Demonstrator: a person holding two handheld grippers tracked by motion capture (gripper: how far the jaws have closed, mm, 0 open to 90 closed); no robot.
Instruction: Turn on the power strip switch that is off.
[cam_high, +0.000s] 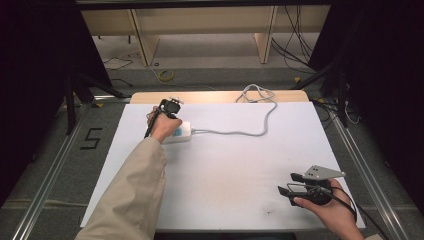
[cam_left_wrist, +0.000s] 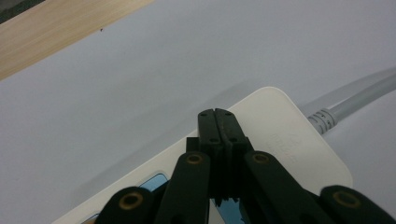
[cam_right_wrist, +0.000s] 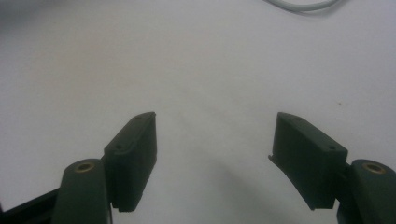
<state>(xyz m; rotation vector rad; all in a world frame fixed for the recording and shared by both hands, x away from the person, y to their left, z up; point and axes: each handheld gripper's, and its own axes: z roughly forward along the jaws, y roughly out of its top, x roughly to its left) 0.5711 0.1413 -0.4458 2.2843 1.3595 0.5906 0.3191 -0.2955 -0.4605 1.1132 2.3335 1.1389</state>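
Note:
A white power strip (cam_high: 183, 131) lies at the far left of the white table top (cam_high: 225, 170), and its grey cable (cam_high: 250, 132) runs right and then loops toward the far edge. My left gripper (cam_left_wrist: 216, 113) is shut, with nothing between the jaws. Its tips point down over the strip's cable end (cam_left_wrist: 280, 135); whether they touch it I cannot tell. A blue patch (cam_left_wrist: 154, 179) shows on the strip's top beside the jaws. At the near right, my right gripper (cam_high: 286, 184) stands open, low over the bare table, with nothing between its fingers (cam_right_wrist: 135, 149).
A wooden strip (cam_high: 215, 96) borders the table's far edge. Beyond it are floor cables (cam_high: 165, 75) and wooden furniture legs (cam_high: 142, 40). Dark stands flank the table. The grey cable (cam_left_wrist: 355, 95) leaves the strip toward the right.

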